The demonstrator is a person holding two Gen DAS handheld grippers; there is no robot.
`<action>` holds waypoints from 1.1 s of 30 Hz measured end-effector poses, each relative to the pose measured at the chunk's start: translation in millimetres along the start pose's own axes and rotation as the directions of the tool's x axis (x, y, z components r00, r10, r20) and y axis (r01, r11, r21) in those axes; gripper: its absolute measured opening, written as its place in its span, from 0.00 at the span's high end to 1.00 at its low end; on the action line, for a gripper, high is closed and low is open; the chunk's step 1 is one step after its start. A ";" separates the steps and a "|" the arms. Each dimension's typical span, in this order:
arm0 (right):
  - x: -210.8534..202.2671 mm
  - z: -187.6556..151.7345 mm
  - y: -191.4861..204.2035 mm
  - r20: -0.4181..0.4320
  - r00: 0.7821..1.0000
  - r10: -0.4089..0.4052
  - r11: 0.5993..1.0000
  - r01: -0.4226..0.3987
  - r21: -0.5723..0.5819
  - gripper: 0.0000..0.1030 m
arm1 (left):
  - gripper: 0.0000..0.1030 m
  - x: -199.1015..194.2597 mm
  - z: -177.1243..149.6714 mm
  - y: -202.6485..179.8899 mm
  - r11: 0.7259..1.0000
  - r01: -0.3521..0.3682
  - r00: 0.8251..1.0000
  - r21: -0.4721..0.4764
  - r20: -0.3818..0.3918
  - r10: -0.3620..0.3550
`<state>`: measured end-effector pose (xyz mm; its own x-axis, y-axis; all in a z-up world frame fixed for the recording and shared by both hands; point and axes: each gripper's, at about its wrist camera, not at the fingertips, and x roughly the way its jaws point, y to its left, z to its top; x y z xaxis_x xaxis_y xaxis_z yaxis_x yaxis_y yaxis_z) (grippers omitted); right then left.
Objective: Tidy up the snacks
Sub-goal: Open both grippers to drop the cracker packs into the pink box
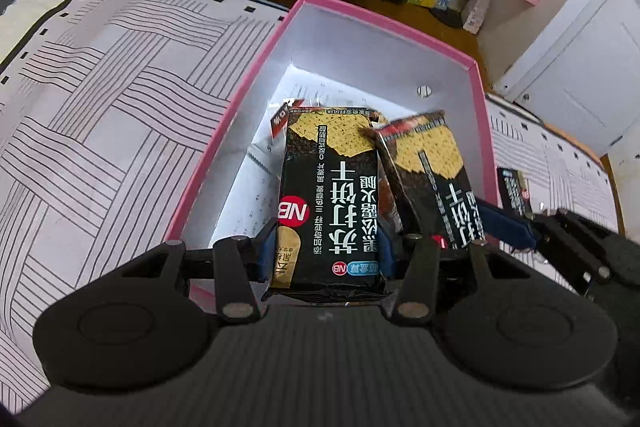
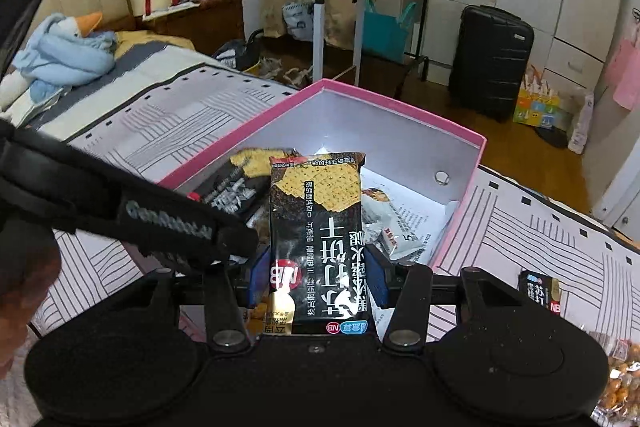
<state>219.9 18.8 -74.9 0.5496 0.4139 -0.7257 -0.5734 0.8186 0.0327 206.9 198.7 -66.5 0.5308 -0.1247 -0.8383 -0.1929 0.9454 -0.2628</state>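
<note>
My left gripper (image 1: pixel 325 247) is shut on a black cracker pack (image 1: pixel 332 187) and holds it over the near end of the pink box (image 1: pixel 240 83). My right gripper (image 2: pixel 316 277) is shut on a second black cracker pack (image 2: pixel 318 227), held beside the first over the same box (image 2: pixel 460 195); this pack also shows in the left wrist view (image 1: pixel 432 171). The left gripper's body (image 2: pixel 168 223) crosses the right wrist view, with its pack (image 2: pixel 236 187) behind it. White snack packets (image 2: pixel 396 231) lie on the box floor.
The box sits on a bed sheet with a line pattern (image 1: pixel 100 99). Another black cracker pack (image 2: pixel 540 293) and a bag of orange snacks (image 2: pixel 620 383) lie on the sheet to the right. A black suitcase (image 2: pixel 490 59) and a white table stand beyond.
</note>
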 end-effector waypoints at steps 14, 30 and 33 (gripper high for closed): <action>-1.9 0.5 5.1 -0.026 0.999 -0.045 0.999 0.045 0.015 0.38 | 0.45 -6.4 -4.7 2.4 0.999 -0.021 1.000 0.033 0.009 0.020; -94.1 -7.7 1.6 0.014 0.991 -0.133 0.991 0.133 -0.016 0.34 | 0.41 -84.6 -30.3 -17.9 0.993 0.035 0.996 0.114 0.079 -0.044; -113.2 -13.4 -6.8 0.008 0.989 -0.147 0.989 0.147 -0.019 0.34 | 0.41 -98.1 -34.6 -27.9 0.987 0.054 0.995 0.148 0.076 -0.066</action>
<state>153.5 -39.0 -2.1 0.6327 0.2920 -0.7172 -0.4979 0.8628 -0.0880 131.6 174.2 6.5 0.6033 -0.1638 -0.7805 -0.0391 0.9714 -0.2341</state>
